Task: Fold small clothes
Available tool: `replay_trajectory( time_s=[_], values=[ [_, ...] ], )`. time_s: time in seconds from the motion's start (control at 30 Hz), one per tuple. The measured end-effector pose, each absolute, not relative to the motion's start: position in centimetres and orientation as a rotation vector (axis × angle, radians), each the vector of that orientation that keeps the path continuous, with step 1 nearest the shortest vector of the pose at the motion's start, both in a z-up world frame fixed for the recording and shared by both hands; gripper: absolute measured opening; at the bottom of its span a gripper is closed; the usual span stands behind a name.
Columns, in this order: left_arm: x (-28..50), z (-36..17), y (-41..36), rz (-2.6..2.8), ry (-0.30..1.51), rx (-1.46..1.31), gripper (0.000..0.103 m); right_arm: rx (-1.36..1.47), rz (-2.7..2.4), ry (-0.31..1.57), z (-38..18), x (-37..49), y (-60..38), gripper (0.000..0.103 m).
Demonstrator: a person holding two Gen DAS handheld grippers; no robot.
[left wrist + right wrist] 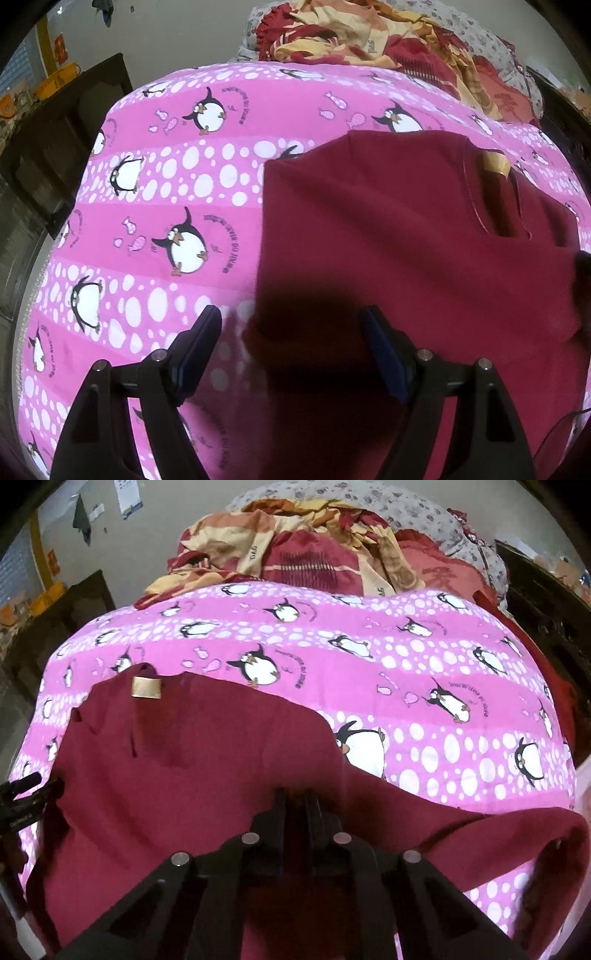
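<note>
Maroon cloth fills the near ground: the right tongs are pressed together on the near edge of the small shirt, whose right side is lifted in a loose curl. Beside it the left tongs stand apart over the shirt's near left edge, holding nothing. Folding looks barely begun; most of the shirt lies spread on the penguin-print bedcover, with crumpled bedding beyond

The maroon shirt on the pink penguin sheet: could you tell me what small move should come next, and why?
Probably close the left gripper on the maroon shirt edge below it: its fingers stand open over the hem, while the right gripper is already shut on the cloth. With both holding, the fold can be lifted.
</note>
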State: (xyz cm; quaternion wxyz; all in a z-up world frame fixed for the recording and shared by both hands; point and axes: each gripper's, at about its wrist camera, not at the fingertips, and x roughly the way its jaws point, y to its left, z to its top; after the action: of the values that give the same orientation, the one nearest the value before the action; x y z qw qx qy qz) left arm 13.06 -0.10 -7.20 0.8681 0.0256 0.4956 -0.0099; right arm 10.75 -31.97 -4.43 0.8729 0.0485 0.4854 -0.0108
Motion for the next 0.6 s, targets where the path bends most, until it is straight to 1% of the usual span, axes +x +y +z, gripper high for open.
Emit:
replay_trajectory(
  time_s=[0.07, 0.1, 0.17, 0.2, 0.23, 0.27, 0.4, 0.43, 0.47, 0.5, 0.53, 0.6],
  values=[
    [12.9, -7.0, -0.5, -0.028, 1.032, 0.063, 0.078, 0.132, 0.013, 1.034, -4.3, 10.9, -32.1, 0.011],
    [12.7, -6.7, -0.6, -0.033, 1.024, 0.07, 0.078, 0.174, 0.028, 1.014, -3.8, 10.7, -32.6, 0.012],
    [12.6, -6.5, -0.7, -0.032, 1.016, 0.082, 0.078, 0.263, 0.026, 0.964, -2.9, 10.4, -34.2, 0.033],
    [12.7, -6.5, -0.7, -0.032, 1.019, 0.08, 0.078, 0.298, 0.003, 0.938, -2.6, 10.4, -35.0, 0.058],
    [12.7, -6.5, -0.7, -0.033, 1.022, 0.076, 0.077, 0.313, -0.029, 0.915, -2.3, 10.6, -35.7, 0.073],
    [12.8, -6.4, -0.8, -0.036, 1.025, 0.067, 0.077, 0.31, -0.041, 0.91, -2.4, 11.1, -36.0, 0.073],
    [12.5, -6.3, -1.3, -0.045, 1.023, 0.072, 0.078, 0.292, 0.033, 0.996, -4.1, 13.4, -35.2, 0.073],
    [12.4, -6.2, -1.5, -0.046, 1.022, 0.08, 0.078, 0.267, 0.051, 1.018, -4.6, 13.7, -34.7, 0.069],
    [12.4, -6.2, -1.6, -0.048, 1.02, 0.087, 0.078, 0.206, 0.049, 1.031, -4.9, 14.0, -34.0, 0.059],
    [12.4, -6.2, -1.7, -0.048, 1.019, 0.091, 0.078, 0.155, 0.025, 1.04, -5.1, 14.2, -33.8, 0.019],
    [12.4, -6.1, -1.7, -0.047, 1.017, 0.093, 0.078, 0.135, 0.002, 1.042, -5.1, 14.2, -34.0, 0.01],
    [12.5, -6.0, -1.7, -0.04, 1.015, 0.091, 0.078, 0.197, -0.007, 1.036, -5.2, 14.2, -35.3, 0.01]
  ],
)
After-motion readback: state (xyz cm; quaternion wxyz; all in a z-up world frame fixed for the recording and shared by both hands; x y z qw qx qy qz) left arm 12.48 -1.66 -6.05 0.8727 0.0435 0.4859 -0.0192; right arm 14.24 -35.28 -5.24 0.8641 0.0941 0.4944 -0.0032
